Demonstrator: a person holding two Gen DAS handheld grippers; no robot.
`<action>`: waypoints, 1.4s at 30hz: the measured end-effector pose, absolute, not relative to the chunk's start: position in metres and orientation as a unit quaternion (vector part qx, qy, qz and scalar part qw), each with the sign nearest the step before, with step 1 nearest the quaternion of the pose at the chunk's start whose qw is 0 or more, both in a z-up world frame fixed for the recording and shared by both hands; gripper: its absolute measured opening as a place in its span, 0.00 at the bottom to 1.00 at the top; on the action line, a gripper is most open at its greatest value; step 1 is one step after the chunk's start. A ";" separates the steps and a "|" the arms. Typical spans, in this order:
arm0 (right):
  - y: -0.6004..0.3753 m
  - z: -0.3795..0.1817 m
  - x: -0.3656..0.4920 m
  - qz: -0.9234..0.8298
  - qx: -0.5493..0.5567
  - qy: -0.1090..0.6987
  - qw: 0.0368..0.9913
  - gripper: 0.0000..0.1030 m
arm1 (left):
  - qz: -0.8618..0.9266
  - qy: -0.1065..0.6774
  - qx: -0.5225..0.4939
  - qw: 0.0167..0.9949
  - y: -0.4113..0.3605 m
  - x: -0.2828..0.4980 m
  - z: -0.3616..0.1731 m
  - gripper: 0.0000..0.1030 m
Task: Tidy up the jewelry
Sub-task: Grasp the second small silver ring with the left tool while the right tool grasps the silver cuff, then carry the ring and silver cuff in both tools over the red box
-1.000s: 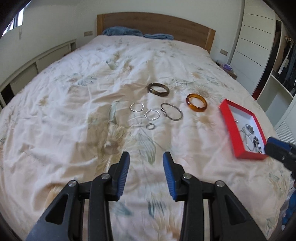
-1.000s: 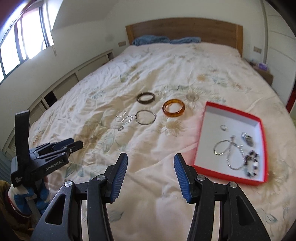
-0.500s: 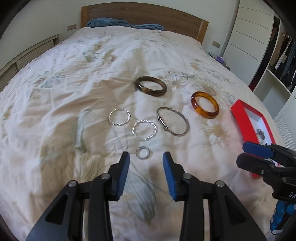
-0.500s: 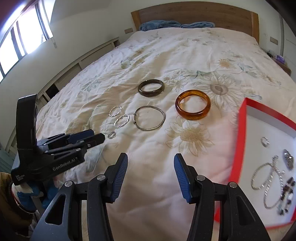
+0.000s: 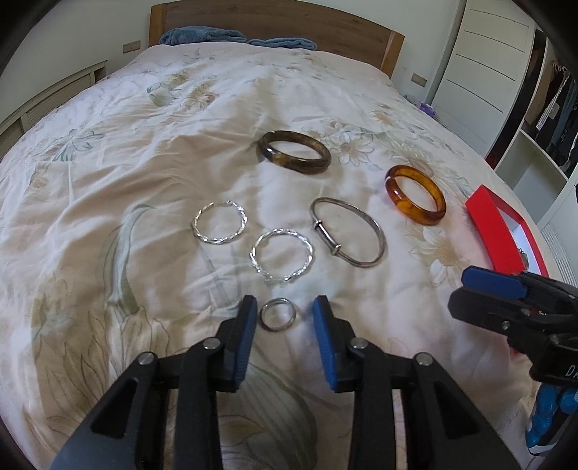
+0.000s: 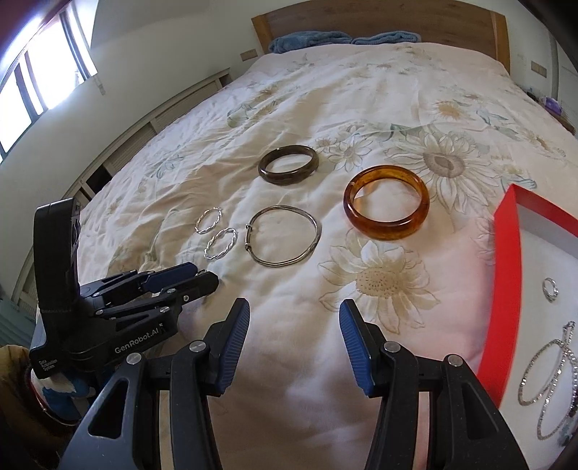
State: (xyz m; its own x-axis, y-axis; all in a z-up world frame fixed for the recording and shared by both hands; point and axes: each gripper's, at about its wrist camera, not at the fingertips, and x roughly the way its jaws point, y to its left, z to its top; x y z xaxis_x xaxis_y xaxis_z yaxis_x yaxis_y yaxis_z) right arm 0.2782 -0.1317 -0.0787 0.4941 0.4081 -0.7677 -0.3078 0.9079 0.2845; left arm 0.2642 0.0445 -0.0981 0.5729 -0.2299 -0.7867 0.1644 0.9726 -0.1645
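Observation:
A small silver ring (image 5: 277, 328) lies on the floral bedspread (image 5: 144, 180) between the fingertips of my left gripper (image 5: 284, 307). Its jaws are closing, and the blue pads stand just clear of the ring on both sides. Beyond it lie two twisted silver hoops (image 5: 216, 241) (image 5: 285, 278), a thin silver bangle (image 5: 379, 235), a dark brown bangle (image 5: 294, 164) and an amber bangle (image 5: 415, 213). My right gripper (image 6: 294, 307) hovers open over bare bedspread, nothing between its fingers, just left of the red box (image 6: 505, 260).
The red box holds a ring (image 6: 551, 288) and chain necklaces (image 6: 552, 379). The wooden headboard (image 5: 289, 25) and blue pillows (image 5: 202, 36) are at the far end. White wardrobes (image 5: 487, 72) stand to the right and a low shelf unit (image 6: 162, 119) to the left.
Both grippers have come forward and down toward the jewelry. The left gripper now straddles the small ring, and its jaws have narrowed. The right gripper's gap is unchanged.

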 end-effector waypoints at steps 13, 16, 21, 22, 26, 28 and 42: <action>-0.123 -0.091 0.285 0.217 0.058 0.463 0.858 0.50 | -0.119 0.445 -0.036 0.887 0.044 0.264 -0.104 0.16; -0.124 -0.093 0.291 0.216 0.063 0.464 0.857 0.49 | -0.119 0.442 -0.039 0.888 0.046 0.263 -0.104 0.16; -0.121 -0.096 0.307 0.218 0.075 0.463 0.856 0.42 | -0.119 0.437 -0.043 0.890 0.048 0.261 -0.101 0.16; -0.121 -0.096 0.310 0.218 0.079 0.464 0.855 0.42 | -0.119 0.436 -0.045 0.891 0.048 0.261 -0.101 0.16; -0.120 -0.100 0.326 0.209 0.101 0.466 0.854 0.39 | -0.120 0.433 -0.050 0.892 0.050 0.260 -0.100 0.16; -0.121 -0.102 0.334 0.203 0.113 0.466 0.854 0.37 | -0.121 0.431 -0.052 0.893 0.051 0.259 -0.099 0.16; -0.099 -0.123 0.365 0.160 0.076 0.507 0.843 0.23 | -0.120 0.423 -0.060 0.896 0.054 0.255 -0.093 0.16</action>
State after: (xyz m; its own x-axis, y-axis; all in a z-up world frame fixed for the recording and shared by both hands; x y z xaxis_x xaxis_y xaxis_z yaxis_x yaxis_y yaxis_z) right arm 0.3649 -0.0990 -0.1232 0.4344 0.3469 -0.8312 -0.1918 0.9373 0.2910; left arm 0.2553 0.0541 -0.0929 0.6124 -0.2661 -0.7444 0.1647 0.9639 -0.2090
